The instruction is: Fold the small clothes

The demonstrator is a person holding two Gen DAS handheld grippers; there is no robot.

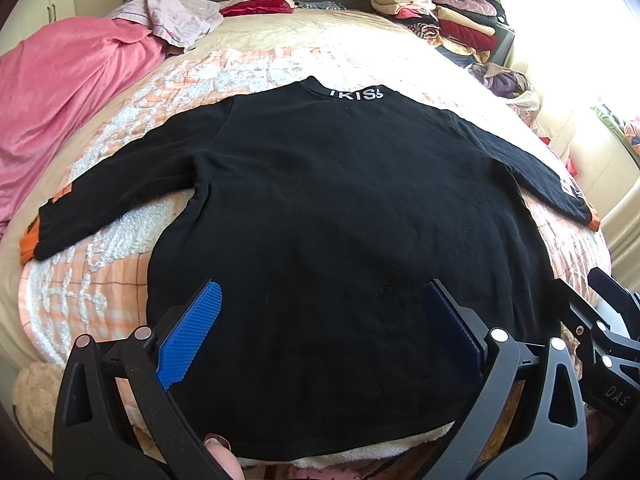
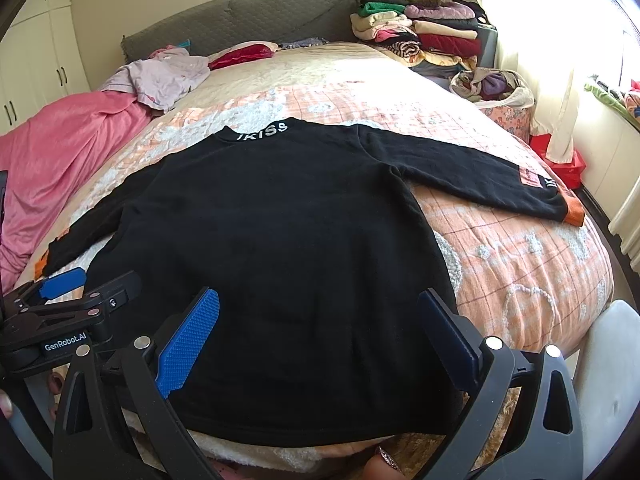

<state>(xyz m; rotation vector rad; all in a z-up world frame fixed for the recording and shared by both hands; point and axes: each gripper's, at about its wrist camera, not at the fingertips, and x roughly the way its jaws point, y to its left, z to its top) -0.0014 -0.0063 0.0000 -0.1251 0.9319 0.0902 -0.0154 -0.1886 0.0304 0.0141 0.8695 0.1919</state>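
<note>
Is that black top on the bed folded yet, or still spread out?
Spread out. The black top lies flat on the bed, both sleeves stretched sideways, collar lettering showing, no fold visible.

Sweater [image 1: 340, 220] flat on bed [image 1: 280, 68]; blanket [image 1: 68, 92] left, clothes pile [image 1: 440, 12] behind right.

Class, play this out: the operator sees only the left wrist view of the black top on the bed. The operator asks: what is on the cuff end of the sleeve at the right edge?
Observer: The right sleeve carries a pale orange patch above its orange cuff.
Operator: What stands beyond that side of the bed?
Observer: A red box on the floor, under the curtain.
Operator: Are the right gripper's fingers closed on the hem?
Observer: No, the right gripper is open, with the black top lying flat between its fingers.
Operator: Any lettering on my own gripper?
Observer: Yes, the left gripper has a white-lettered label.
</note>
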